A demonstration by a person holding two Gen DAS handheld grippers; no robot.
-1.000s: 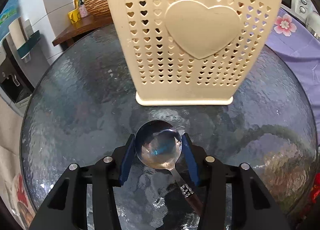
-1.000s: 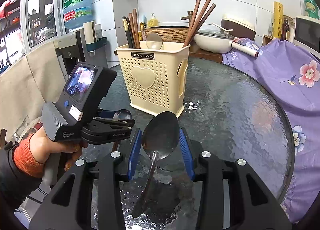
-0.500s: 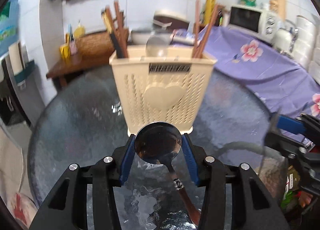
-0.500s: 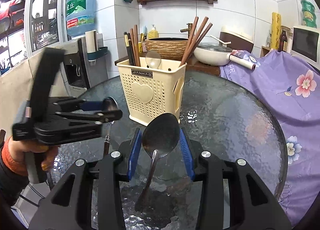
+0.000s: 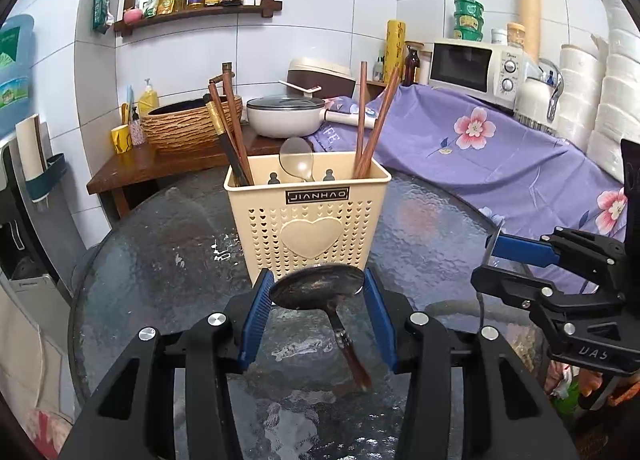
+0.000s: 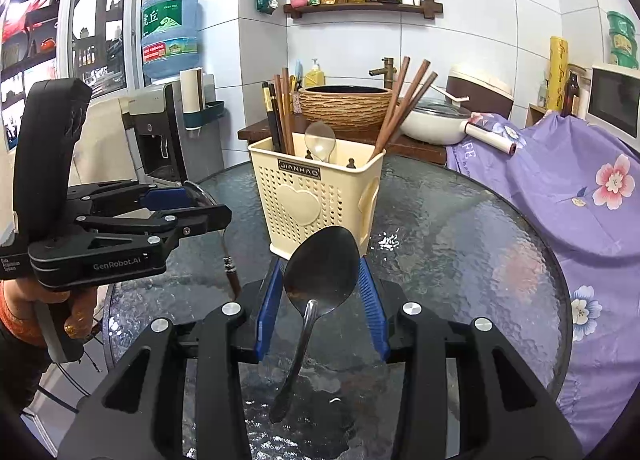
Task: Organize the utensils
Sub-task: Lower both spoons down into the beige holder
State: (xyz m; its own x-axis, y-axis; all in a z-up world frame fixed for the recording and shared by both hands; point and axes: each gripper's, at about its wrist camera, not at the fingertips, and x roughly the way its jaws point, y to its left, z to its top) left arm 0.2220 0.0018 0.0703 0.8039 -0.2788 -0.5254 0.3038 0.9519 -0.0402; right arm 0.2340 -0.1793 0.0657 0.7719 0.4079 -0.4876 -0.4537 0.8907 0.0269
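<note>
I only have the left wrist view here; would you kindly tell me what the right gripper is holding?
Observer: The right gripper is shut on a metal spoon, clamped by its bowl, with the handle hanging toward the camera.
Operator: Thank you. Is there anything on the side of the utensil holder?
Observer: Yes, a handle, on the side facing right in the right wrist view.
Operator: And how does the wooden-handled spoon hang?
Observer: Handle down, below the left gripper, over the glass table.
</note>
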